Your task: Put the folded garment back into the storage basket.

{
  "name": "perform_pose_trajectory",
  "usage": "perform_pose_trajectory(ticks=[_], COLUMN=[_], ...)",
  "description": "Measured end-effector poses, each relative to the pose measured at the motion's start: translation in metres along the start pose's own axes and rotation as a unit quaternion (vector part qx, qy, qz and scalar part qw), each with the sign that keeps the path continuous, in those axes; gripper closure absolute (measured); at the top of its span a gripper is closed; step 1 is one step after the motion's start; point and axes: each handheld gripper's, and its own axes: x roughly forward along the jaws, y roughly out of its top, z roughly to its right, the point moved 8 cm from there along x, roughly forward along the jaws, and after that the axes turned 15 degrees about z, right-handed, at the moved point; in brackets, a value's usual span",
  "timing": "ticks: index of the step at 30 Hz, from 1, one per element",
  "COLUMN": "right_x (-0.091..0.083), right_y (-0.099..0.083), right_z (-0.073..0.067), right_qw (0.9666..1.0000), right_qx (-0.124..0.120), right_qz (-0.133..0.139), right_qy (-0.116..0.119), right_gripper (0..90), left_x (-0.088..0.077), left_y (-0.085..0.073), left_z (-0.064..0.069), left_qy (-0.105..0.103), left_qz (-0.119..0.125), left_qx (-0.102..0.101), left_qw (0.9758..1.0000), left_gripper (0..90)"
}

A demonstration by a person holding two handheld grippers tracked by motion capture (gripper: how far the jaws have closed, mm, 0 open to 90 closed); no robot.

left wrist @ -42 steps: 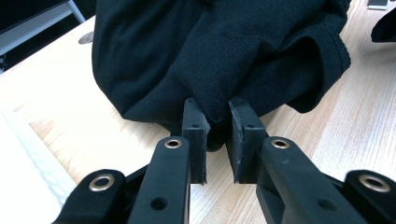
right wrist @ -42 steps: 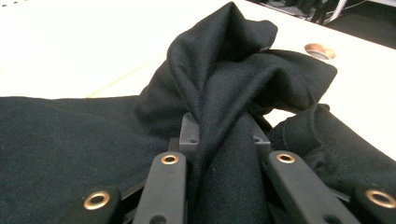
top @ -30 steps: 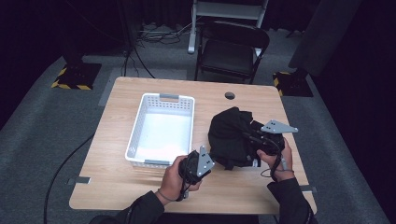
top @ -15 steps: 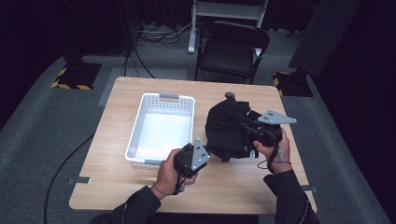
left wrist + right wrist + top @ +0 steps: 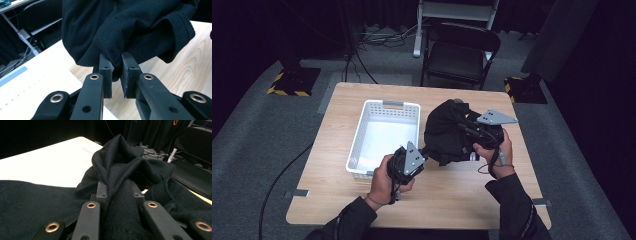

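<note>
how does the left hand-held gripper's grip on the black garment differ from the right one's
The left hand-held gripper pinches only a small fold at the edge of the black garment, so the cloth hangs beyond its jaws; the right hand-held gripper has a thicker ridge of cloth between its jaws, draped over them. In the high view the left hand-held gripper sits beside the white basket, the right one past the garment's far side. Both are shut on the garment.

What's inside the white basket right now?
The white basket looks empty: its pale floor shows bare in the high view. The black garment hangs beside it, over the table; the near corner behind the left tool is hidden.
</note>
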Motion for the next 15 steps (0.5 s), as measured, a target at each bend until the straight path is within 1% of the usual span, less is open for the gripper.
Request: perform_pose_trajectory(ticks=[4, 6, 8, 10, 13, 14, 15], right_x=[0.008, 0.013, 0.019, 0.025, 0.032, 0.035, 0.035], right_y=[0.004, 0.006, 0.008, 0.009, 0.010, 0.011, 0.011], right_z=[-0.005, -0.007, -0.010, -0.014, -0.017, -0.020, -0.020], right_qw=[1.0000, 1.0000, 0.9999, 0.9999, 0.9998, 0.9997, 0.9997], right_qx=[-0.002, 0.004, 0.006, 0.007, 0.012, 0.014, 0.014], right_qz=[0.001, 0.004, 0.007, 0.010, 0.010, 0.011, 0.011], right_qy=[0.005, 0.007, 0.006, 0.008, 0.010, 0.014, 0.014], right_gripper=[76.3, 76.3, 76.3, 76.4, 76.3, 76.3, 76.3], left_x=[-0.005, -0.007, -0.009, -0.012, -0.015, -0.018, -0.018], left_y=[0.001, 0.002, 0.003, 0.005, 0.006, 0.007, 0.007], left_z=[-0.011, -0.017, -0.024, -0.030, -0.037, -0.043, -0.043], left_qy=[0.011, 0.020, 0.029, 0.039, 0.049, 0.056, 0.056], left_qz=[0.003, 0.004, 0.008, 0.011, 0.012, 0.015, 0.015], left_qx=[-0.003, -0.003, -0.008, -0.007, -0.005, -0.012, -0.012], left_qw=[0.9999, 0.9998, 0.9995, 0.9991, 0.9987, 0.9983, 0.9983], left_gripper=[80.0, 79.9, 80.0, 80.0, 80.0, 80.0, 80.0])
